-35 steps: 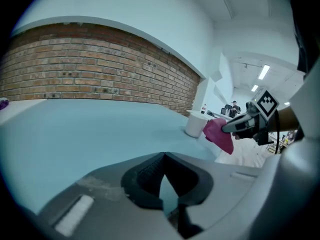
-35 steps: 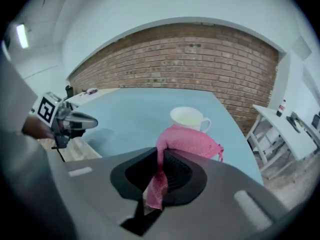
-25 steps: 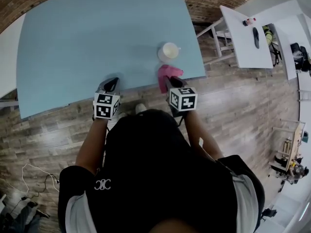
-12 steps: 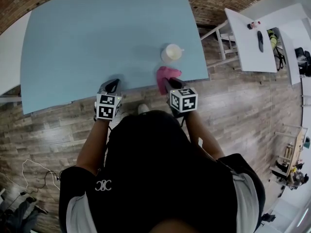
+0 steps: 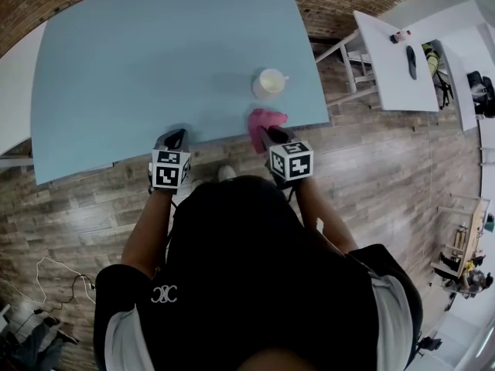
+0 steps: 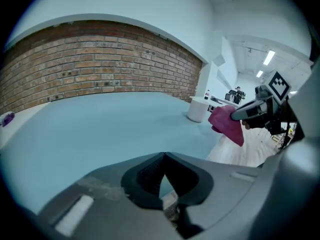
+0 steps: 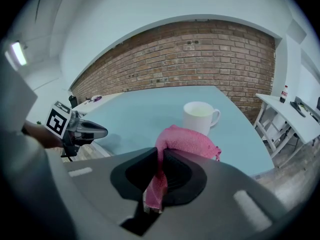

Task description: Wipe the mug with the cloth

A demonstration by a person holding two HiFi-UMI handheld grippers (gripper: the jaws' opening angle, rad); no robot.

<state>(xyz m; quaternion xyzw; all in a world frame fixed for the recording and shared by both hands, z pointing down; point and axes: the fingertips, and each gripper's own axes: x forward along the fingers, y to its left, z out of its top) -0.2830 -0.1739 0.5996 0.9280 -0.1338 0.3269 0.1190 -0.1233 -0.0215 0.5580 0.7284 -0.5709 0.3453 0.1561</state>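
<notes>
Mug (image 7: pixel 199 117) upright on table (image 5: pixel 155 68), nothing holding it. Cloth (image 7: pixel 187 141) just short of mug, clamped in right gripper (image 7: pixel 159 169), no contact. Left gripper (image 6: pixel 162 184) jaws together, empty, well left of mug. Risk: wiping the unbraced mug likely shoves or tips it.

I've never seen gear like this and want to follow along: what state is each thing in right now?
mug: upright on the table, nothing touching it.
cloth: bunched up, clamped between jaws.
left gripper: shut, empty.
right gripper: shut on the cloth.
</notes>
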